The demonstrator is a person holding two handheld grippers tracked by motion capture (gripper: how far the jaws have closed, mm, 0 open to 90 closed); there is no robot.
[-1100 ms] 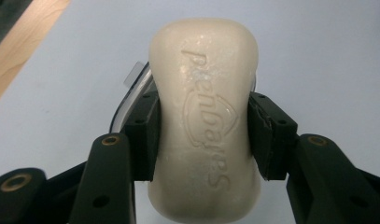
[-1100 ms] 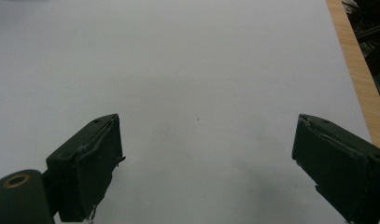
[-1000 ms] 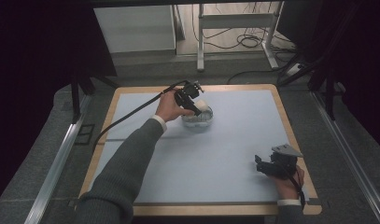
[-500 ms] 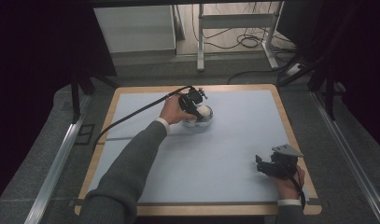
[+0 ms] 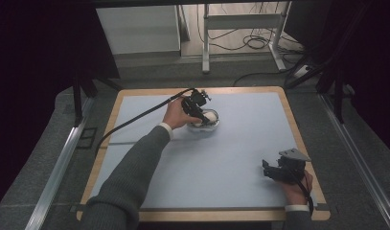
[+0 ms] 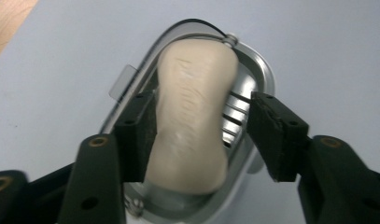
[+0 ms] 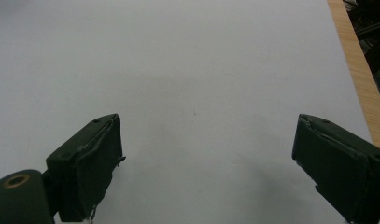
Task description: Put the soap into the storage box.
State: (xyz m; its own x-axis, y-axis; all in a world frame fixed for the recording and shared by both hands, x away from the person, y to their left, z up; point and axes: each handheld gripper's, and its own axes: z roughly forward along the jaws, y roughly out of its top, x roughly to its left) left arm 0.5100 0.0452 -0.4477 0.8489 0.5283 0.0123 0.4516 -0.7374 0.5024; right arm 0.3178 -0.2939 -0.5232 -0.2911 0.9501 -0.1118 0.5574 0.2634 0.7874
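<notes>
Soap bar (image 6: 193, 116) runs lengthwise up-frame between my left hand-held gripper (image 6: 201, 135), jaws apart, straddling it in its dish (image 6: 260, 79).

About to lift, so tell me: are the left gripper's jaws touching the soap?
Cannot tell. In the left gripper view the left gripper straddles the soap; one jaw looks against it, the other shows a gap.

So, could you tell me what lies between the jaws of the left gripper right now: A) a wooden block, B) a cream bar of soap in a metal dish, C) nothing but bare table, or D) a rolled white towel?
B: in the left gripper view the left gripper straddles a cream soap bar lying in a shiny metal dish, jaws open, one touching the bar, the other apart.
</notes>
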